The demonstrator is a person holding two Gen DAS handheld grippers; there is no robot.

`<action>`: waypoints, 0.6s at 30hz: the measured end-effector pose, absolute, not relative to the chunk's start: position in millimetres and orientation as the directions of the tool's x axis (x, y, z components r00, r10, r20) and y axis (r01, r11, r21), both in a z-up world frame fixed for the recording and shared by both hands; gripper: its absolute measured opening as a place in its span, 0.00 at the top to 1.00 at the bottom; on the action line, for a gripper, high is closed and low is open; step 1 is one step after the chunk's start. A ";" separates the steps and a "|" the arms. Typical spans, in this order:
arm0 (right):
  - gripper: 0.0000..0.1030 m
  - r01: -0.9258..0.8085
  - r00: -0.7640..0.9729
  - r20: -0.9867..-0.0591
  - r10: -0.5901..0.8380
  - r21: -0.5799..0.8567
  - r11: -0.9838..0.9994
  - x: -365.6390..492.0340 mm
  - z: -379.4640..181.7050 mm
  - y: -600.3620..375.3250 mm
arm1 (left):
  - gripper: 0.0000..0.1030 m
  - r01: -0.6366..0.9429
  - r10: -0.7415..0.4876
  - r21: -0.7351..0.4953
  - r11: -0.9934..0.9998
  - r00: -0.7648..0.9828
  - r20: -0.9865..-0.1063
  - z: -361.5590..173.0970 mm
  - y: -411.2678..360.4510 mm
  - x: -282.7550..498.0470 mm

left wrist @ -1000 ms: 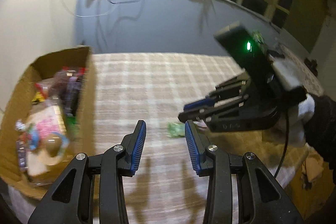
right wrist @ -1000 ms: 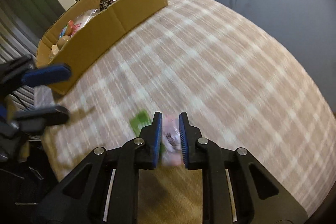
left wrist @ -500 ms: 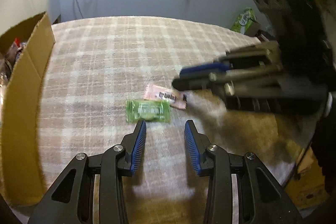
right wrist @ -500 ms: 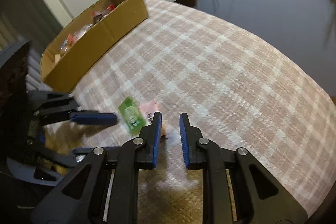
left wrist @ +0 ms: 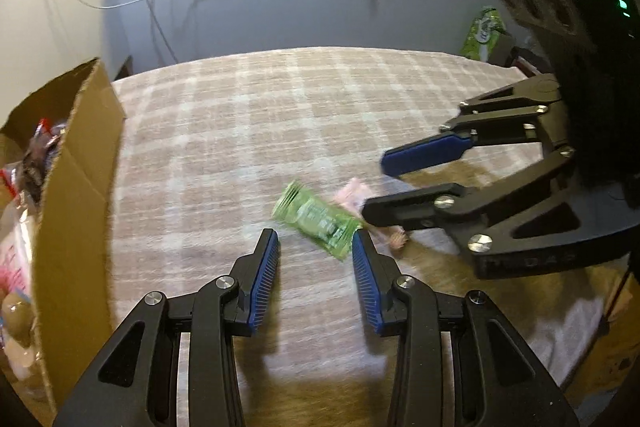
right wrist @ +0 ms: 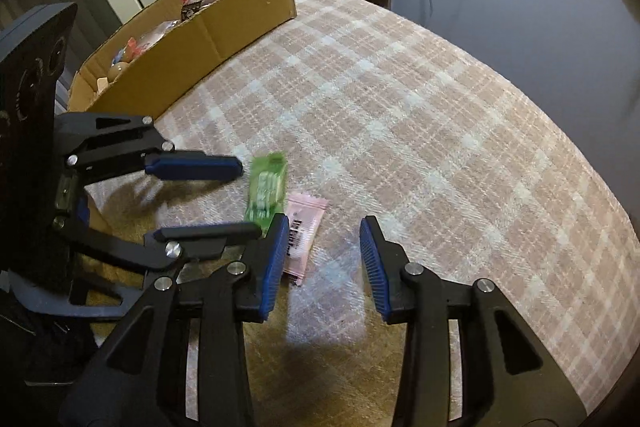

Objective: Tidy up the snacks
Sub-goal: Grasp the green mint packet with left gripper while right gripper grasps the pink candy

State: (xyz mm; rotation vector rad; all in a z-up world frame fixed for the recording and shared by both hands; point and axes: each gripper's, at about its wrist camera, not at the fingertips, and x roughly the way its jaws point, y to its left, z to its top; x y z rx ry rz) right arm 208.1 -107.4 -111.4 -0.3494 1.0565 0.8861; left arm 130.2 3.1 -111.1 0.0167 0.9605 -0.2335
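Your left gripper (left wrist: 315, 241) is wide open, nothing held; the green snack pack (left wrist: 316, 219) lies on the plaid cloth (left wrist: 256, 115) just ahead at 12, near its right fingertip. Your right gripper (right wrist: 324, 227) is also wide open & empty, w/ the pink packet (right wrist: 303, 227) flat at its 11, beside the green one. Cardboard box (right wrist: 208, 39) of snacks sits at 10, well apart.

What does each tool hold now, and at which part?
Nothing. The left tool and right tool are both open; the green packet and pink packet lie on the blanket.
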 end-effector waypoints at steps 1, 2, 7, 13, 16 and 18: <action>0.62 -0.777 0.195 -0.865 0.463 0.152 0.611 206.3 -111.0 -104.9 | 0.64 0.194 -0.181 -0.085 0.977 0.552 -0.814 -111.2 5.9 128.6; 0.62 -0.788 0.190 -0.868 0.460 0.144 0.599 202.9 -111.4 -101.4 | 0.64 0.179 -0.167 -0.079 0.981 0.555 -0.815 -110.7 8.9 128.0; 0.66 -0.803 0.235 -0.877 0.418 0.067 0.593 198.9 -111.5 -93.6 | 0.64 0.152 -0.160 -0.089 0.984 0.555 -0.816 -112.8 16.1 128.2; 0.78 -0.762 0.283 -0.878 0.385 0.038 0.647 211.2 -115.9 -109.0 | 0.59 0.180 -0.199 -0.117 0.977 0.556 -0.807 -109.6 7.2 137.1; 0.81 -0.755 0.288 -0.875 0.388 0.042 0.654 213.0 -117.8 -113.8 | 0.56 0.182 -0.199 -0.116 0.976 0.550 -0.811 -111.8 -2.1 142.3; 0.81 -0.752 0.291 -0.874 0.390 0.043 0.658 213.9 -118.4 -116.0 | 0.56 0.179 -0.180 -0.094 0.979 0.558 -0.810 -113.4 -7.0 145.6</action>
